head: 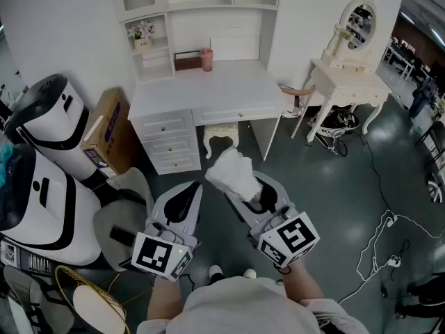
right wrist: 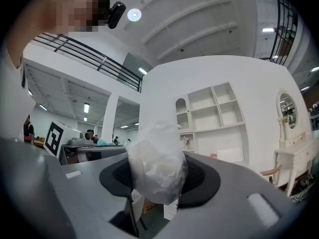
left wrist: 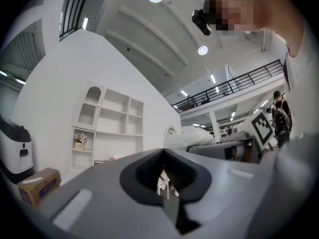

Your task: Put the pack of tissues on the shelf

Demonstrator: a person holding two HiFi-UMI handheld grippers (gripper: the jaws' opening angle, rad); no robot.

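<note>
A white pack of tissues [head: 235, 175] in clear wrap is gripped by my right gripper [head: 254, 190], held above the floor in front of the white desk [head: 208, 92]. In the right gripper view the pack [right wrist: 157, 166] sticks up between the jaws, which press on it. My left gripper [head: 182, 202] is beside it on the left, its jaws together with nothing between them [left wrist: 167, 183]. The white shelf unit [head: 198, 5] stands over the desk against the wall; its open compartments [right wrist: 214, 113] show in the right gripper view.
On the desk stand a pink cup [head: 206, 59] and a dark box [head: 188, 61]. A small stool [head: 221, 138] sits under the desk. A cardboard box [head: 104, 134] and white machines [head: 49, 186] are at left; a vanity table [head: 348, 75] and floor cables [head: 389, 242] at right.
</note>
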